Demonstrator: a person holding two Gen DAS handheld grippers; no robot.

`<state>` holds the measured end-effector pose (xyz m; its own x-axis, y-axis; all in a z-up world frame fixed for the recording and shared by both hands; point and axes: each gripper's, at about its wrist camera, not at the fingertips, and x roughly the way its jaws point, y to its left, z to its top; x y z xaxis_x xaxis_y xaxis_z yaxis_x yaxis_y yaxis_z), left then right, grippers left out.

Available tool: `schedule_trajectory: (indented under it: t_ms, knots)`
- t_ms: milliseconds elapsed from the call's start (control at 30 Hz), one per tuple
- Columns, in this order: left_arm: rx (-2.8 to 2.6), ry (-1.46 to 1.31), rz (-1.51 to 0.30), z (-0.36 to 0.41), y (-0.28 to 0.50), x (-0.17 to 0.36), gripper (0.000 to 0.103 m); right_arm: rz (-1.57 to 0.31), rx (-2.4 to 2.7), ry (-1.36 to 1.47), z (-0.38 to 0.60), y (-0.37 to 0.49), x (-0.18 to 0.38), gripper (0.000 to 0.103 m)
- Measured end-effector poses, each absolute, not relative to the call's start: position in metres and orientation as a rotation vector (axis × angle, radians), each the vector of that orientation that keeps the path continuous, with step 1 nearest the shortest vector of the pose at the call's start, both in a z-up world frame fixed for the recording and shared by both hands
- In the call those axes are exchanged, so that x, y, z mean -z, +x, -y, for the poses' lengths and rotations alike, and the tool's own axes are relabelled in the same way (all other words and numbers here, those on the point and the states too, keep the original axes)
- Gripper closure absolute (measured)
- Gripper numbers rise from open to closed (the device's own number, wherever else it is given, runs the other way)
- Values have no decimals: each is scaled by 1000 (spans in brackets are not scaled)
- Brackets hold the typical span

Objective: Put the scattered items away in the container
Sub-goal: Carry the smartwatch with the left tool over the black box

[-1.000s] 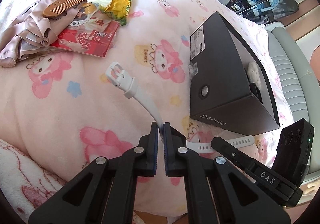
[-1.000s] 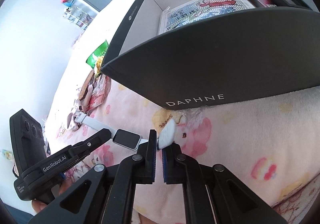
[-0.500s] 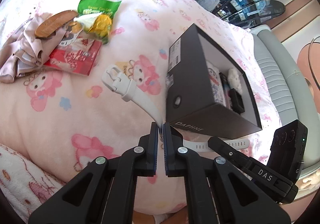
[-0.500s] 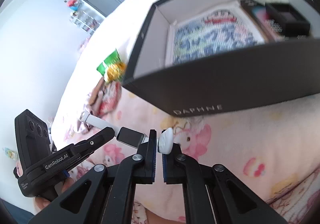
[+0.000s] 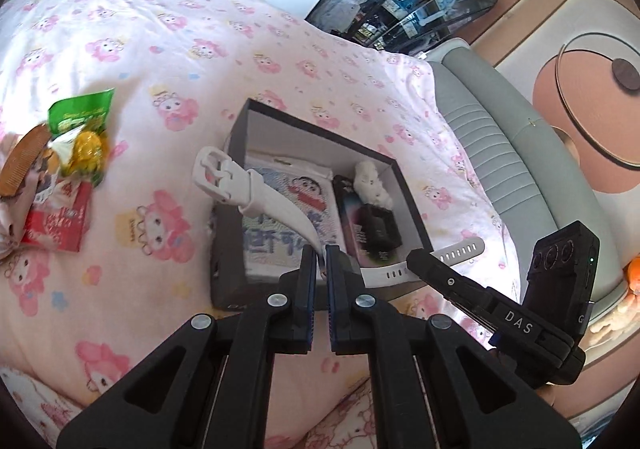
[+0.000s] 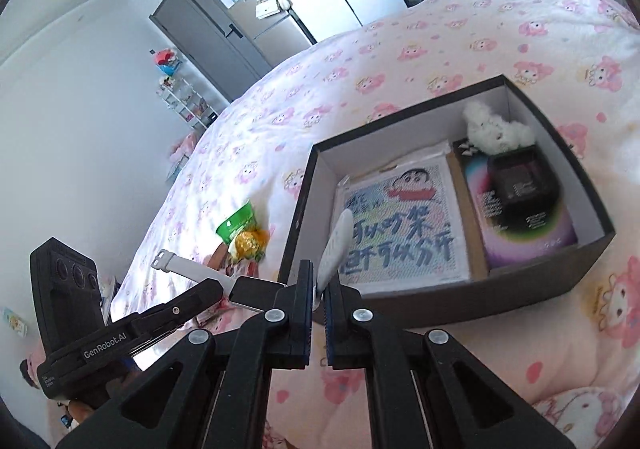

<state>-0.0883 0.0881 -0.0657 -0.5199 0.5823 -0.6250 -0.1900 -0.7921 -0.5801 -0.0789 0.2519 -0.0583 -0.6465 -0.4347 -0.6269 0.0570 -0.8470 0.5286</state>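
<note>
You hold the white smartwatch (image 5: 276,205) strung between both tools: your left gripper (image 5: 319,255) is clenched on the buckle-side strap, your right gripper (image 6: 318,281) is clenched on the holed tail strap, and the watch body hangs between them, just above the near wall of the black shoe box (image 6: 440,301). The watch is in the air, over the box's near edge, not yet inside.

Both grips look thin, each only a pinch on smooth silicone near the strap root, so the band could slide out if you pull the two tools apart or twist one against the other. If you let go too early, the watch probably lands on the box wall or rolls onto the pink blanket (image 5: 132,153). The free buckle end sticks out over the left wall and could snag on it as you lower. Inside, the cartoon bead picture (image 6: 404,225) leaves flat room; the black case (image 6: 520,181) and white plush toy (image 6: 496,129) crowd the right side, so a drop there may tip out
</note>
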Motion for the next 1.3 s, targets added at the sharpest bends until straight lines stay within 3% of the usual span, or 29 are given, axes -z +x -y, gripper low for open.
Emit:
schedule_trajectory:
  t_ms: [167, 400, 733, 933, 1000, 1300]
  knots:
    - [-2272, -1257, 535, -148, -125, 74, 100, 708, 2627, 1164, -298, -92, 54, 100]
    - [-2236, -1418, 509, -199, -154, 124, 100, 763, 2621, 1398, -344, -116, 101, 100]
    - [-2251, -1549, 458, -201, -157, 149, 100, 639, 2627, 1548, -342, -128, 111, 99]
    - [-2223, -1626, 301, -200, -155, 152, 92, 548, 2707, 1615, -343, -122, 108, 97]
    - [-2206, -1604, 327, -196, -152, 147, 91, 524, 2751, 1593, -348, -118, 101, 92]
    - [-2259, -1570, 431, -176, -170, 134, 91, 520, 2808, 1456, -364, -112, 71, 91]
